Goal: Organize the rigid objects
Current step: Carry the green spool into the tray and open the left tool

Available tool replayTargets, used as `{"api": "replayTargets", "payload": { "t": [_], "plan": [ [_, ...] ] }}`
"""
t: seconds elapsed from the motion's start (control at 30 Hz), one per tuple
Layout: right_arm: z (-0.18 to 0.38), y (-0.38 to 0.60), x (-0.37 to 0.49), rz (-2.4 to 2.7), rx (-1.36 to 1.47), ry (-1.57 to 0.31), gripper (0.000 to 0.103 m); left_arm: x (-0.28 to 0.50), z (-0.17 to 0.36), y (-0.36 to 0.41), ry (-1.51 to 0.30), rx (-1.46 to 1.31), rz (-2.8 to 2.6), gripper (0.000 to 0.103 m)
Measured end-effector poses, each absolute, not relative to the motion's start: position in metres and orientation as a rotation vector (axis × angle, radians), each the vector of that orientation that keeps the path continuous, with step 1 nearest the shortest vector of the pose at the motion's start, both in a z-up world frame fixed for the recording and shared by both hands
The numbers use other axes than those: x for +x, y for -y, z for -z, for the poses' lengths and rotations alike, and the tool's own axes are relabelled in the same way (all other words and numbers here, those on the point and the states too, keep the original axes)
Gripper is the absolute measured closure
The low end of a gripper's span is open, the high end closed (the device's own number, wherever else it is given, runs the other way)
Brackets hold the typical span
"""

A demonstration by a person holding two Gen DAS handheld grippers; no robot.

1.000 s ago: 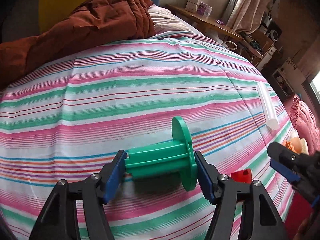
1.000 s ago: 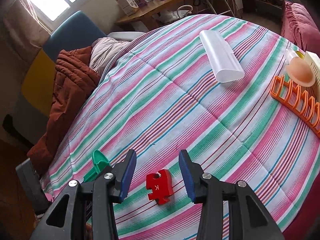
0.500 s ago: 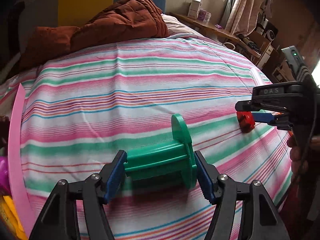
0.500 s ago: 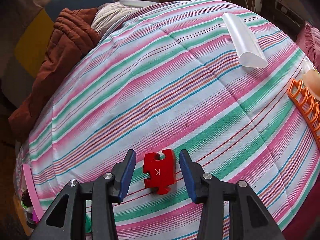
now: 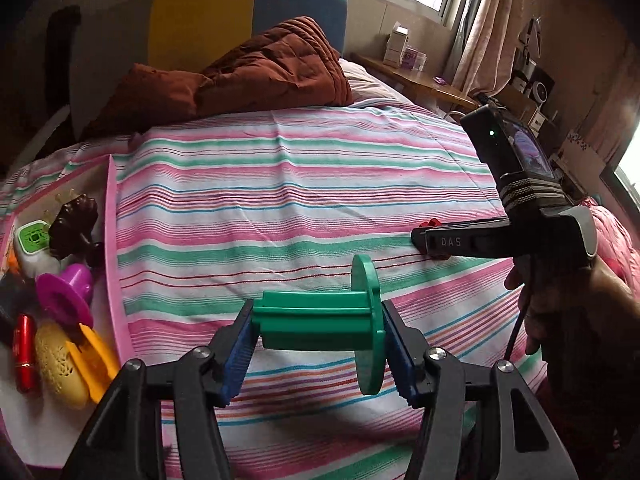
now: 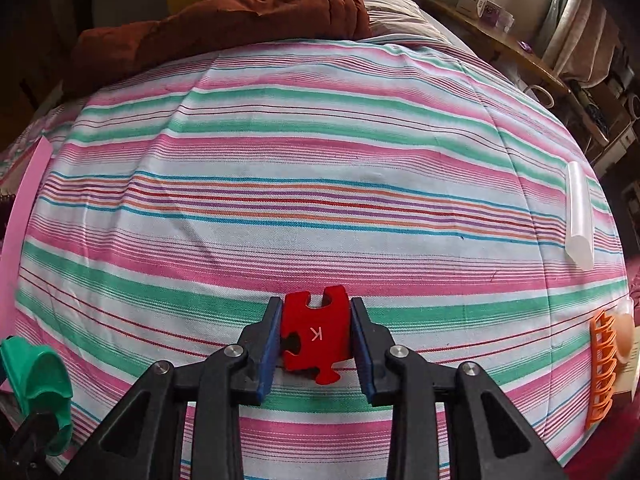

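The left hand-held gripper [image 5: 318, 344] pinches the green spool [image 5: 320, 324] endwise, its long axis crosswise, just above the bed [image 5: 280, 184]. The pink tray [image 5: 114, 264] lies left, nearer it. The right hand-held gripper [image 6: 314, 338] pinches the red puzzle piece [image 6: 316, 334], probably lifted.

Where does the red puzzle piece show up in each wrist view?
Left wrist: red puzzle piece at mid-right, mostly hidden in the right gripper.
Right wrist: bottom centre, clamped between the jaws.
Shared landmark: the brown quilt at the bed's far end.
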State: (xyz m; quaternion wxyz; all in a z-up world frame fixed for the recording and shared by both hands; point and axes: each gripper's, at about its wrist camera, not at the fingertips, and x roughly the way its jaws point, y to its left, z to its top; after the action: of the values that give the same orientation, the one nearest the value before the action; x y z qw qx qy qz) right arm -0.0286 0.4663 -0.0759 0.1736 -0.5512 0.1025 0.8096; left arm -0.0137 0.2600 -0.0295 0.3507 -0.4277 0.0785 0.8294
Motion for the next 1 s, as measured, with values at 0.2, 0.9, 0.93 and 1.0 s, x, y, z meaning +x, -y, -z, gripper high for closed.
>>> {"api": "replayTargets", "payload": {
  "t": [0.2,0.9,0.93,1.0],
  "plan": [
    [0.077,-0.454,-0.029,-2.3,-1.553,-0.168,0.07,-0.014,0.019,-0.24,-0.166,-1.08,-2.167,0.043],
    [0.078,-0.446,-0.031,-2.333,-1.519,-0.01,0.07,-0.019,0.003,-0.137,-0.03,-1.106,-2.316,0.043],
    [0.078,-0.445,-0.031,-2.332,-1.518,0.002,0.07,-0.02,0.004,-0.13,-0.03,-1.117,-2.328,0.043],
    [0.078,-0.445,-0.033,-2.33,-1.516,0.017,0.07,-0.021,0.007,-0.115,-0.022,-1.143,-2.352,0.043]
  ]
}}
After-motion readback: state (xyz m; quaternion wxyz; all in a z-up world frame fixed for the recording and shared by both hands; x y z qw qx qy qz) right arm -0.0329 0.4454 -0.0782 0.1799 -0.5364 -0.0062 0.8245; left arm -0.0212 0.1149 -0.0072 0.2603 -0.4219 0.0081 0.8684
